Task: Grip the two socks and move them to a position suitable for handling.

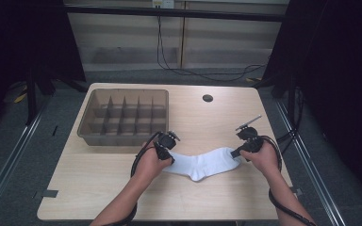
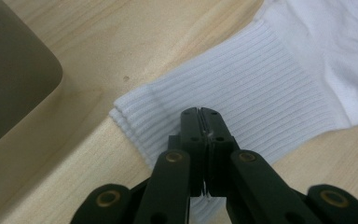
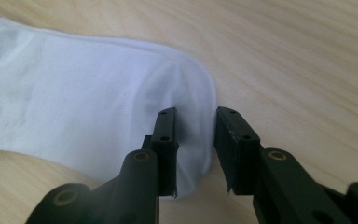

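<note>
1. Fingers: the left gripper (image 2: 199, 114) is clamped on the ribbed cuff of the sock (image 1: 201, 163); the right gripper (image 3: 195, 122) is parted narrowly, with the toe between its pads, unpressed.
2. Table (image 1: 99, 188): the white sock is laid flat near the front edge.
3. Tray (image 1: 123, 115): a divided tray is set behind the left gripper.

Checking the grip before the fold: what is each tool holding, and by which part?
The left tool is shut on the white sock's ribbed cuff. The right tool stands open around the toe end, not pinching it.
</note>
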